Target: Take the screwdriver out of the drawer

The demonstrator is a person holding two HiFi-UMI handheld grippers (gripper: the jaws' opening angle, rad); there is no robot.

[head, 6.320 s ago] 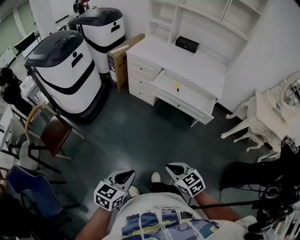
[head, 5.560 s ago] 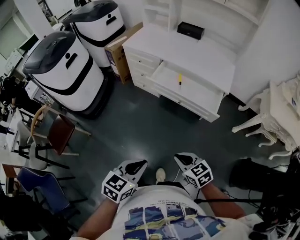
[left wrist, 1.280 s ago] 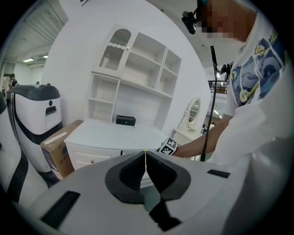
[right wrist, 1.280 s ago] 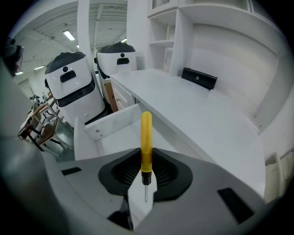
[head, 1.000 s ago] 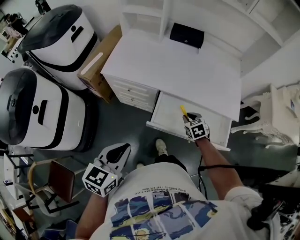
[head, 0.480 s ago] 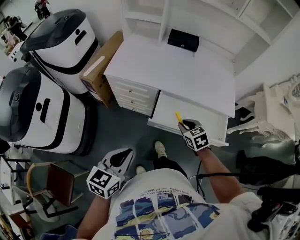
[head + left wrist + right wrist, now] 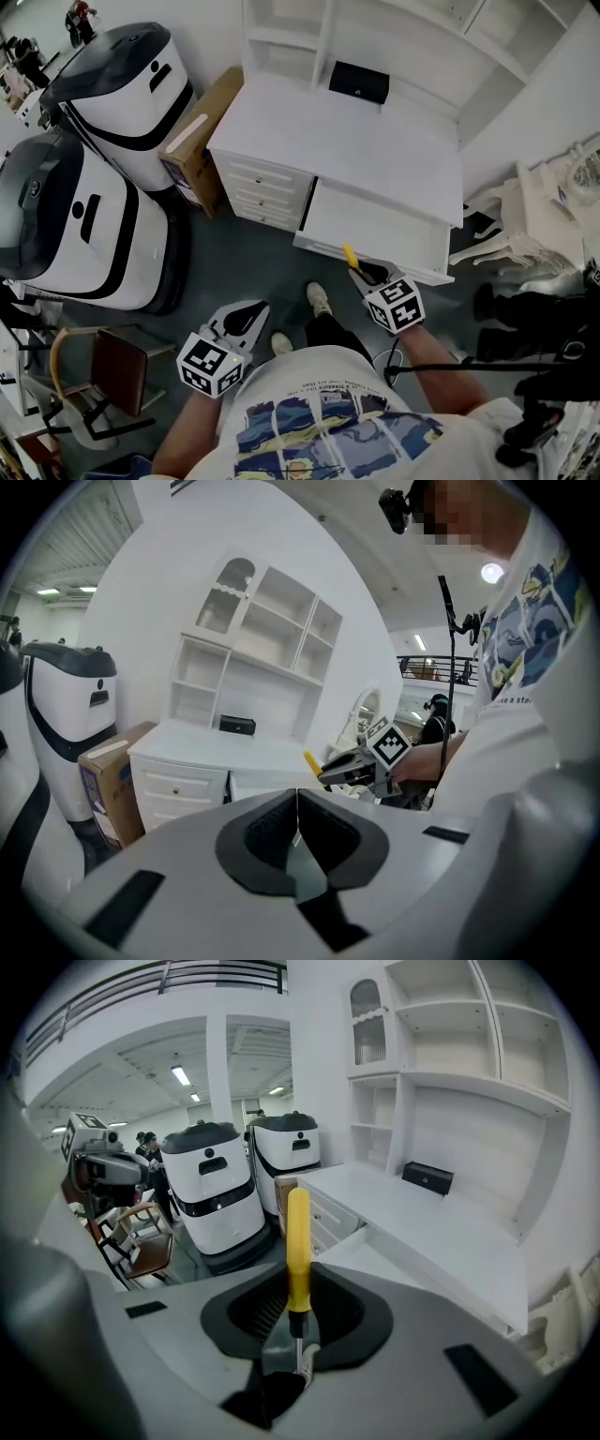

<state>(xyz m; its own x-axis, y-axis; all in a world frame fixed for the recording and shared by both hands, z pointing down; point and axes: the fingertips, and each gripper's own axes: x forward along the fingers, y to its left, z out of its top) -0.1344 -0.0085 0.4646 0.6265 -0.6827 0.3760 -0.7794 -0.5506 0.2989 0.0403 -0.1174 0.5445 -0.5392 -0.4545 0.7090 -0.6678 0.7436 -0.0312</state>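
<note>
A screwdriver (image 7: 348,254) with a yellow handle is clamped in my right gripper (image 7: 363,273), which is shut on it. It hangs just in front of the open white drawer (image 7: 384,225), over the front edge and clear of the inside. In the right gripper view the screwdriver (image 7: 298,1251) stands upright between the dark pads, handle pointing away, metal shaft at the bottom. My left gripper (image 7: 247,318) is low beside my body, shut with nothing in it (image 7: 297,819). The left gripper view also shows the right gripper (image 7: 361,767) carrying the yellow handle (image 7: 309,761).
The white desk (image 7: 356,141) with shelves bears a black box (image 7: 358,82). To its left are a cardboard box (image 7: 202,141) and two large white-and-black machines (image 7: 66,216). A chair (image 7: 103,366) is at lower left, an ornate white table (image 7: 544,206) at right.
My right gripper has lifted the screwdriver out of the drawer and drawn it back toward my body. The left gripper has drifted a little.
</note>
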